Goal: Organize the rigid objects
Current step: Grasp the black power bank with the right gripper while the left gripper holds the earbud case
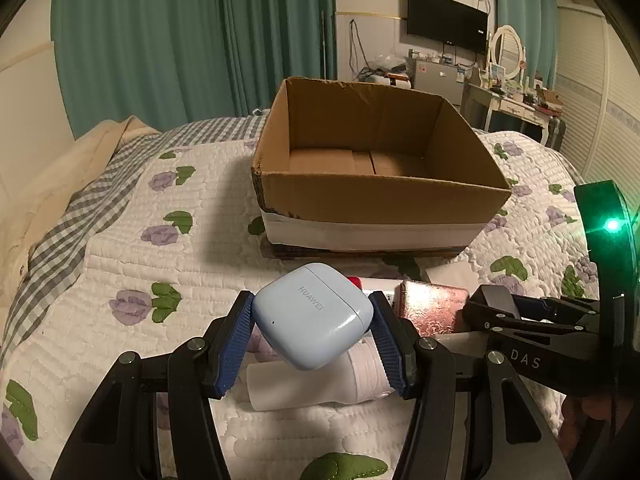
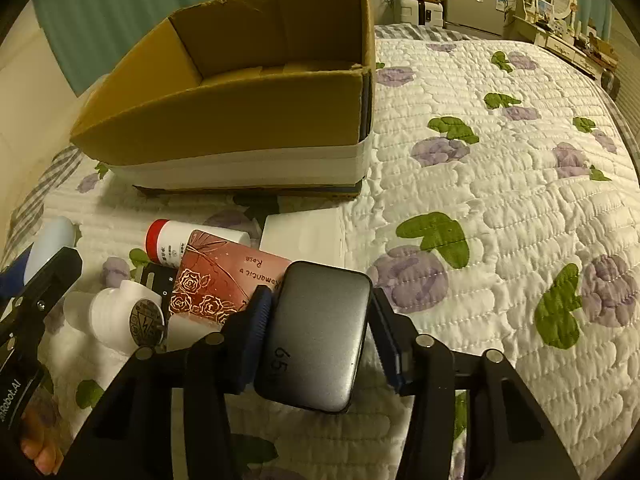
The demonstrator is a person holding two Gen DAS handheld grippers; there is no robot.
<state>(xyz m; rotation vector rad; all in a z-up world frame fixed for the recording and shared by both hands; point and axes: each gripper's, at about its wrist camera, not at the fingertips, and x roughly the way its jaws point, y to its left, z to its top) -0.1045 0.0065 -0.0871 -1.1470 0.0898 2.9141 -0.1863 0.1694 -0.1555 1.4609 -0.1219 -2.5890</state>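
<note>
My left gripper [image 1: 312, 300] is shut on a light blue earbud case [image 1: 312, 320], held just above the quilt in front of the open cardboard box [image 1: 380, 196]. In the right wrist view my right gripper [image 2: 320, 296] is shut on a dark grey rounded charger [image 2: 320, 340]; both pads [image 2: 256, 320] lie against its sides. The cardboard box [image 2: 224, 120] stands empty beyond, at the upper left. A red rose-printed box [image 2: 216, 284], a white bottle with a red cap [image 2: 176, 240], a white jar [image 2: 116, 316] and a small white box [image 2: 304, 236] lie between the grippers and the box.
Everything rests on a bed with a white quilt [image 2: 500, 220] printed with purple flowers. The right gripper's black body [image 1: 520, 320] shows at the right of the left wrist view. A hand [image 2: 40, 452] shows at the lower left. Furniture and a wall screen [image 1: 446, 20] stand far behind.
</note>
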